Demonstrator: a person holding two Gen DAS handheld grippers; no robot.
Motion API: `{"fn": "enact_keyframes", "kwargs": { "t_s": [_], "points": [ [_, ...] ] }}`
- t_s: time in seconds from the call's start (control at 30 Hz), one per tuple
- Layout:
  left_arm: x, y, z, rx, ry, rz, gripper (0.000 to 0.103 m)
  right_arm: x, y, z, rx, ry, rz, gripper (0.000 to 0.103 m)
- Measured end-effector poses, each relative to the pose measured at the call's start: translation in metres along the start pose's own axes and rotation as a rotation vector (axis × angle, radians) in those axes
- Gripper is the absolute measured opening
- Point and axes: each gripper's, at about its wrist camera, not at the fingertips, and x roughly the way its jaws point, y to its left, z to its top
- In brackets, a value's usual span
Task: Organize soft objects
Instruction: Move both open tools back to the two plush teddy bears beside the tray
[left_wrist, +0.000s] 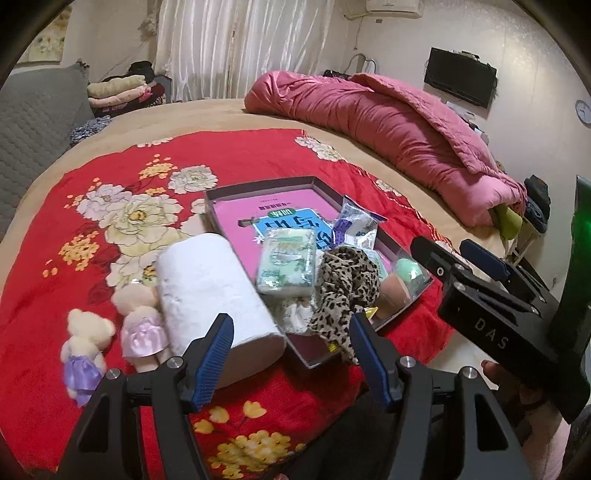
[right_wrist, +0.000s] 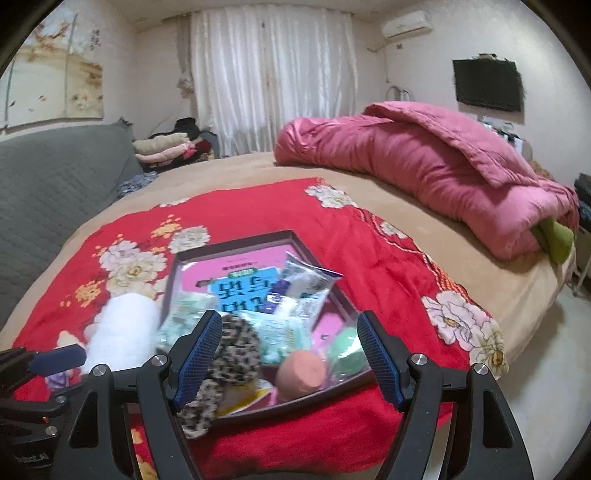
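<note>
**Both claws released above a bed strewn with soft things**

The left gripper (left_wrist: 291, 354) hangs with its blue-padded jaws spread apart and nothing between them, tilted down toward the bed. Just beyond its left finger lies a white toilet paper roll (left_wrist: 218, 291) on its side, on a red floral blanket (left_wrist: 155, 162). Beside the roll, further left, two small plush bears lie face down: one in a pink dress (left_wrist: 142, 325), touching the roll, and one in a purple dress (left_wrist: 83, 354) next to it.

The right gripper (right_wrist: 290, 358) is also released, jaws wide, holding nothing. It hovers over the near end of a shallow dark-rimmed box (right_wrist: 236, 238). Seen through its jaws, a leopard-print scrunchie (right_wrist: 225, 365) drapes over the box's near edge, beside a peach makeup sponge (right_wrist: 301, 376) and a green one (right_wrist: 345, 347) in clear packaging.

Also in the box: a green tissue pack (left_wrist: 288, 260) leaning on the scrunchie, a clear crinkly packet (left_wrist: 360, 221) against the far right wall, and a pink and blue printed sheet (left_wrist: 240, 218) lining the bottom.

Further out, a rolled pink quilt (right_wrist: 424, 166) lies across the tan bed sheet (right_wrist: 424, 236), well apart from the box. A grey quilted headboard (right_wrist: 55, 184) stands to the left, white curtains (right_wrist: 273, 77) hang at the back, and a black television (right_wrist: 487, 85) is on the right wall.
</note>
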Motion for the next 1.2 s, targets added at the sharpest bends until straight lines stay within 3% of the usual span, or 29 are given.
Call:
{"fn": "enact_keyframes", "kwargs": {
  "t_s": [0.53, 0.97, 1.2],
  "points": [
    [-0.047, 0.063, -0.014, -0.108, -0.041, 0.074, 0.065, -0.047, 0.088, 0.007, -0.183, -0.061, 0.134, 0.077],
    [-0.068, 0.132, -0.029, -0.249, -0.051, 0.157, 0.065, -0.075, 0.141, 0.001, -0.331, -0.087, 0.236, 0.077],
    [-0.059, 0.181, -0.044, -0.376, -0.011, 0.173, 0.065, -0.086, 0.168, -0.009, -0.447, -0.115, 0.269, 0.077]
  ]
}}
